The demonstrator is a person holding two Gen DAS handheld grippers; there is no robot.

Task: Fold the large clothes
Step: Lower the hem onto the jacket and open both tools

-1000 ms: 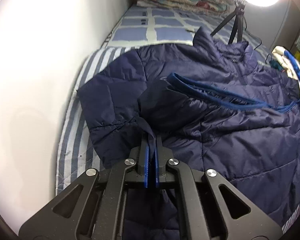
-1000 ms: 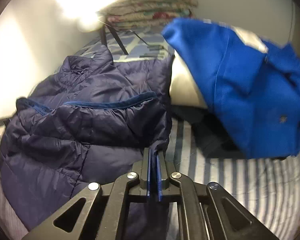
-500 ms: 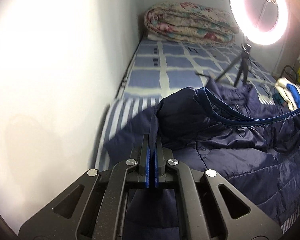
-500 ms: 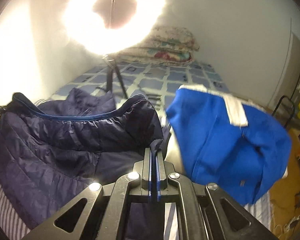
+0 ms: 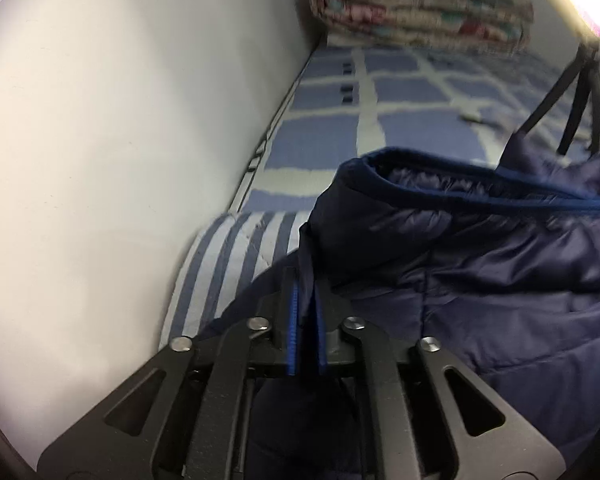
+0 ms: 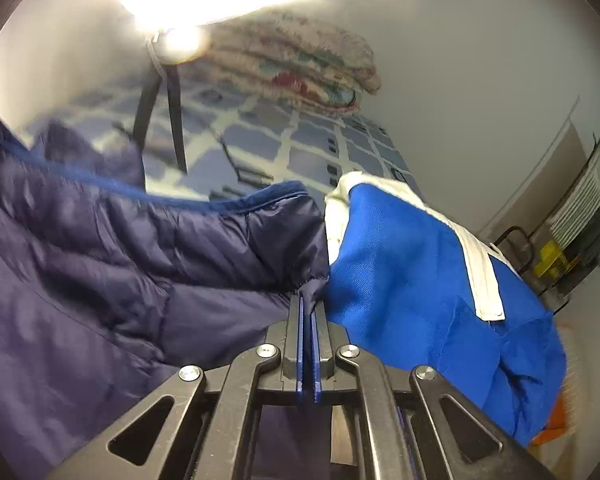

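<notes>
Navy puffer jacket (image 5: 480,280) hem between opening left tongs (image 5: 306,280), pinched in right tongs (image 6: 309,300)

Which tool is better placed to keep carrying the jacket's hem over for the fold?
Right. The right tool is clamped shut on the navy jacket hem. The left tool has jaws opening, with fabric between them, so its hold looks likely to slip.
</notes>
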